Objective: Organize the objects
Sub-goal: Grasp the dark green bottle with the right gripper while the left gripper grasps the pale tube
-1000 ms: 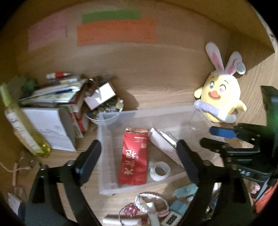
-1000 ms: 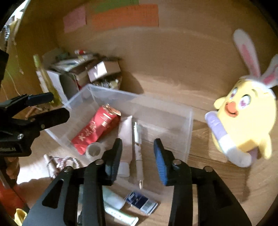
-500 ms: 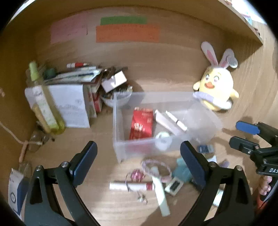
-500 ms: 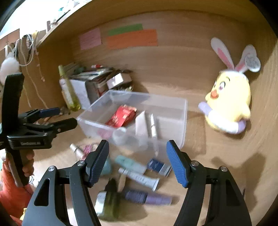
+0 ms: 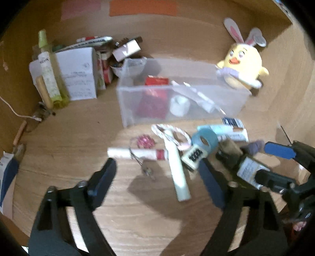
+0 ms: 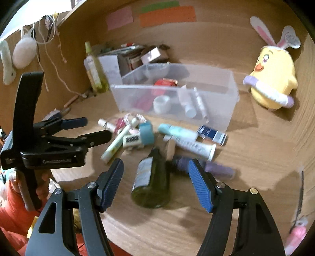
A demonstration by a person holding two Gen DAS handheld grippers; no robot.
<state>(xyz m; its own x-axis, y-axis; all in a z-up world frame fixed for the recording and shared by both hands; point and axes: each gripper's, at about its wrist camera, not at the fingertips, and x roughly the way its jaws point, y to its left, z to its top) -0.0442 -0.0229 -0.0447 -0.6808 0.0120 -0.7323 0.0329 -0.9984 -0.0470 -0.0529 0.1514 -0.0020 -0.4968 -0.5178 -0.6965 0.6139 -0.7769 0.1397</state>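
— Starting at the fingers: how are they set?

— Both pairs are seen spread wide with nothing between the pads. The right gripper (image 6: 155, 181) is held low over a dark green bottle (image 6: 150, 183) that lies on its side on the wooden desk (image 6: 246, 157). The left gripper (image 5: 157, 177) is held above a white tube (image 5: 177, 167) and a red-capped tube (image 5: 135, 153).

— What is given by one view and not the other?

— A pink bead charm (image 5: 145, 140) and a braided loop (image 5: 173, 134) are made out only from the left wrist. White plush items (image 6: 23, 52) hung on strings at the far left edge, and a purple tube (image 6: 216, 167), are shown clearly only from the right wrist.

— And the surroundings?

— A clear plastic bin (image 5: 177, 92) is placed behind the loose clutter, with a red packet (image 5: 155, 94), a tape roll (image 5: 180, 105) and tubes inside. A yellow bunny plush (image 6: 272, 78) is stood to its right, boxes and a yellow-green bottle (image 5: 49, 72) to its left. Coloured paper strips (image 6: 167, 14) are stuck on the back panel.

— The hand poses?

— The left gripper is seen from the right wrist, gripped by a hand (image 6: 39, 187) in an orange sleeve, pointing toward the pile.
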